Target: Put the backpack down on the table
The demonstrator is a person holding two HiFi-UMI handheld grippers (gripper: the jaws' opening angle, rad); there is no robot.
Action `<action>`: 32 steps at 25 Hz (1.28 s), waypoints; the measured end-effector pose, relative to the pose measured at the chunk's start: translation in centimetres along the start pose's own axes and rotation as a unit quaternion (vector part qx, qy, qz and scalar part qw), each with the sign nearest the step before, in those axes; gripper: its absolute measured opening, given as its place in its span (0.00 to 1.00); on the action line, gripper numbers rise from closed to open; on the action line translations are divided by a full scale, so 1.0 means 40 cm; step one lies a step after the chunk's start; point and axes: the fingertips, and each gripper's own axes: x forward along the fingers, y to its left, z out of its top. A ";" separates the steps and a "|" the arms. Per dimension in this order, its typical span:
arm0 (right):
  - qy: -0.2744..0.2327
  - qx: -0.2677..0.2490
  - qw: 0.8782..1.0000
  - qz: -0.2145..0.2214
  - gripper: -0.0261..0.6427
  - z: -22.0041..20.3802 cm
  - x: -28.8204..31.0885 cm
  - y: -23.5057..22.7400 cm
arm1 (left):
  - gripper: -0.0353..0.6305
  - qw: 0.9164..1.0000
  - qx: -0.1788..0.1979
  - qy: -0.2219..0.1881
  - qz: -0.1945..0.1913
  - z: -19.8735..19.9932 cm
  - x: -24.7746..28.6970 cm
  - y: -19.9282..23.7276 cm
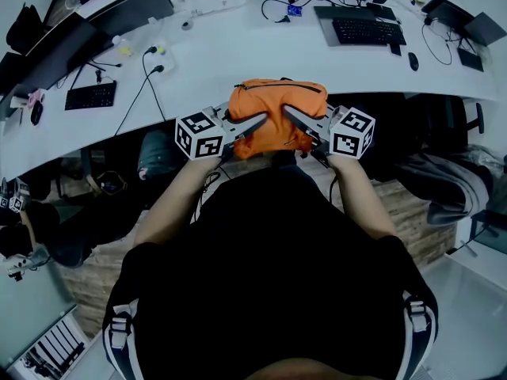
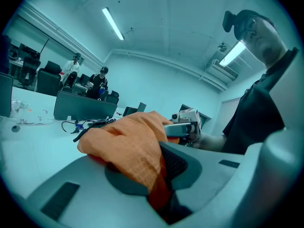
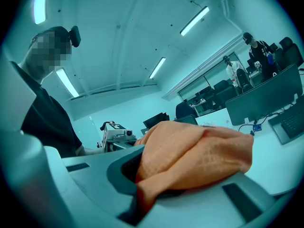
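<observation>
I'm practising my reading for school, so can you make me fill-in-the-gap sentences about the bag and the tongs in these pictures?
The backpack is coloured ____.
The left tongs and the right tongs are both (open or shut?) ____ on its cloth.
On the white table, next to the mouse, lies a black ____.
Missing words: orange; shut; keyboard.

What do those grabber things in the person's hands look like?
The left hand-held gripper and right hand-held gripper each have two long grey jaws with dark pads, plus a white cube printed with black square markers. The person wears a black short-sleeved top.
</observation>
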 end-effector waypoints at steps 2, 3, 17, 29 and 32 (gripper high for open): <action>0.000 0.002 1.000 0.001 0.09 0.005 -0.002 -0.012 | 0.18 1.000 -0.002 0.001 0.000 0.004 0.010 0.009; 0.000 0.002 1.000 0.000 0.09 0.007 -0.002 -0.019 | 0.18 1.000 -0.003 0.001 0.000 0.005 0.014 0.014; 0.000 0.016 1.000 -0.003 0.09 0.018 -0.037 -0.122 | 0.18 1.000 -0.015 0.013 -0.004 0.014 0.109 0.069; 0.007 0.030 0.999 0.007 0.09 0.037 -0.056 -0.217 | 0.18 0.999 -0.029 0.019 0.005 0.032 0.186 0.126; 0.012 0.032 0.999 0.014 0.08 0.040 -0.055 -0.240 | 0.18 0.999 -0.035 0.017 0.009 0.034 0.201 0.144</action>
